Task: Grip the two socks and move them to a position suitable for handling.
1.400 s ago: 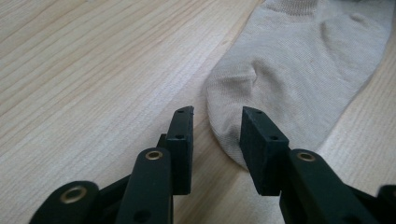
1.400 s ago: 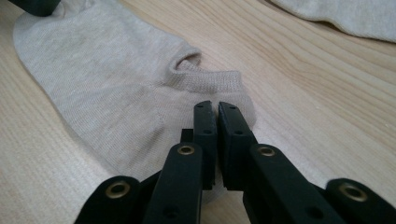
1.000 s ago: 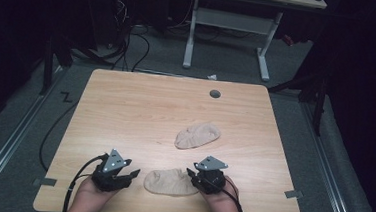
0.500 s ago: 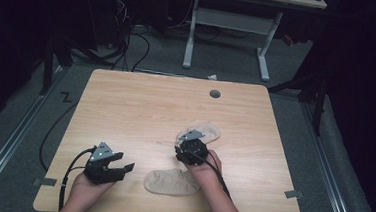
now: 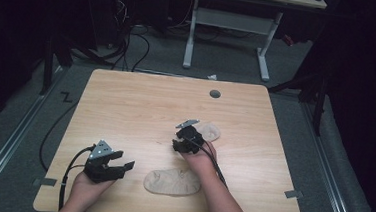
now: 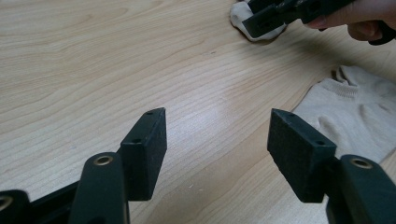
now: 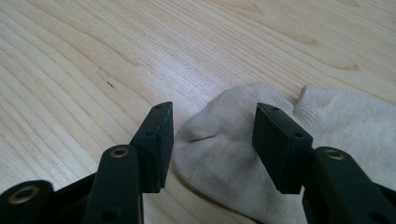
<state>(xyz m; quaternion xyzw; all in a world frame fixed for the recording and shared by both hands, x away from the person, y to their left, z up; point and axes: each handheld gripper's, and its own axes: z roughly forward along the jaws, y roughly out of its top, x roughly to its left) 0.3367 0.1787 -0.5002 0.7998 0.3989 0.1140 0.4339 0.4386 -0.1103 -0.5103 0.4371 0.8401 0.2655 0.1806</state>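
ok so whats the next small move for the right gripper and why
Probably lower the right gripper a touch and close on the far sock. Its jaws stand open with that sock's end lying between and just beyond them, not yet pinched. The left gripper waits open beside the near sock.

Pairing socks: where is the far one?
High view: the far sock lies right of table centre, under the right hand-held gripper, beyond the near sock.
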